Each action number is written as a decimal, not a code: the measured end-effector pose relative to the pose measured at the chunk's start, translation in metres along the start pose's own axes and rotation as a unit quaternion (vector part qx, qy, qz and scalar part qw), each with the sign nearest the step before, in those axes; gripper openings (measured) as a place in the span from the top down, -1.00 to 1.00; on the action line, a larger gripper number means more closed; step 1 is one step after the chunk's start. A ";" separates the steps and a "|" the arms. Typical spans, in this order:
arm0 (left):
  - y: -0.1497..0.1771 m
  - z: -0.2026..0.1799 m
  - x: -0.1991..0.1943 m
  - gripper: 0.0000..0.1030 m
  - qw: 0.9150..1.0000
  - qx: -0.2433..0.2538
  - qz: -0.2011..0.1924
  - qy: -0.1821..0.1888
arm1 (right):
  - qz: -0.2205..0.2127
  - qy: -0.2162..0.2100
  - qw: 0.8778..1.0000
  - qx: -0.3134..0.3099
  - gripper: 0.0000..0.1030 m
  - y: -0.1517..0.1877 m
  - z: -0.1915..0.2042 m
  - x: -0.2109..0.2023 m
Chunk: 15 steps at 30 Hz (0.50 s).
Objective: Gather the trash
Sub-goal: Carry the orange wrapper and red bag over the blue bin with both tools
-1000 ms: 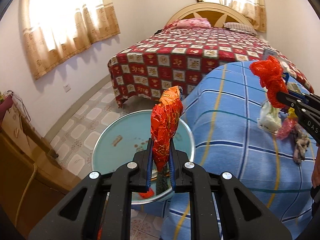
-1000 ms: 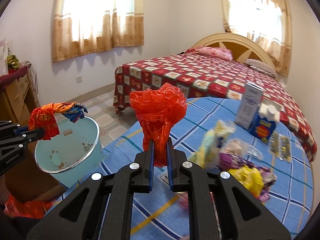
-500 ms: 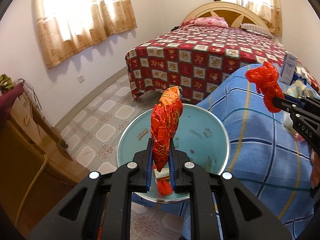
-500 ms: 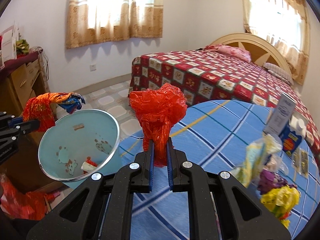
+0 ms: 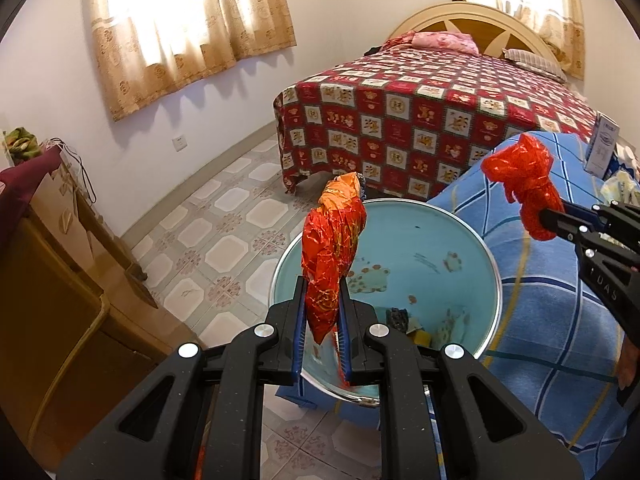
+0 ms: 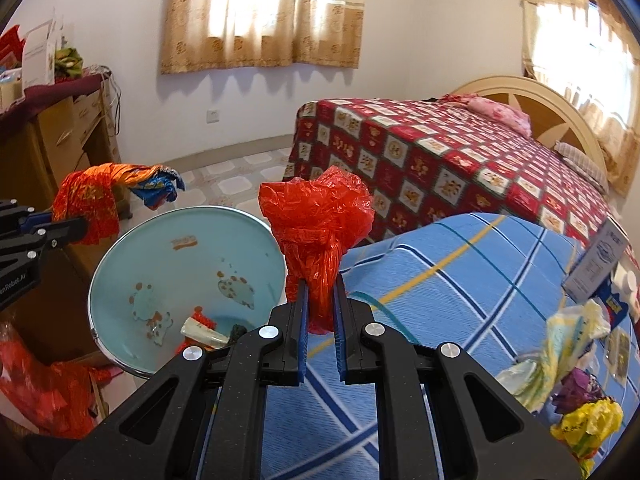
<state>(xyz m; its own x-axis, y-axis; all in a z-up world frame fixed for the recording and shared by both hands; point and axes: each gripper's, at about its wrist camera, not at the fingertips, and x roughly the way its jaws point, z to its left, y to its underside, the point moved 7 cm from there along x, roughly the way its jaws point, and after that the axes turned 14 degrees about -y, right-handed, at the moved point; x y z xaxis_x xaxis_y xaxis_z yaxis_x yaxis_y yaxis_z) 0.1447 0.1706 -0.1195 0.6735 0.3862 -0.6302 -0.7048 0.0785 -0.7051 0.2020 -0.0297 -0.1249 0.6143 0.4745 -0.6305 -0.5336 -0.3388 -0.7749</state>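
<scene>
Blue bin (image 5: 472,248) holds scraps; jaws grip foil wrapper (image 5: 332,248) and red bag (image 6: 316,220).

Counts across the two wrist views

Two grippers, each holding one piece of trash: a foil wrapper (image 5: 332,256) and a red plastic bag (image 6: 320,232). One light-blue bin (image 6: 120,264), one bed (image 6: 460,160), two curtained windows (image 6: 260,12), one white carton (image 6: 596,264).
</scene>
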 end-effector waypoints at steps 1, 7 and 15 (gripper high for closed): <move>0.000 0.002 0.001 0.74 1.000 -0.001 0.001 -0.001 | 0.001 -0.001 1.000 -0.001 0.77 0.000 0.002 0.001; 0.001 0.006 0.006 0.74 1.000 -0.006 0.004 -0.005 | 0.006 -0.007 1.000 -0.012 0.77 -0.004 0.013 0.010; 0.002 0.012 0.011 0.74 1.000 -0.011 0.009 -0.006 | 0.010 -0.016 1.000 -0.020 0.77 -0.007 0.023 0.017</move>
<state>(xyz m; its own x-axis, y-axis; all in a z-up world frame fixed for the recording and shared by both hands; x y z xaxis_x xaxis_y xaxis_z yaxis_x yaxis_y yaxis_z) 0.1479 0.1857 -0.1240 0.6583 0.3989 -0.6384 -0.7112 0.0516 -0.7011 0.2027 -0.0004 -0.1287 0.5848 0.4927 -0.6444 -0.5217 -0.3799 -0.7639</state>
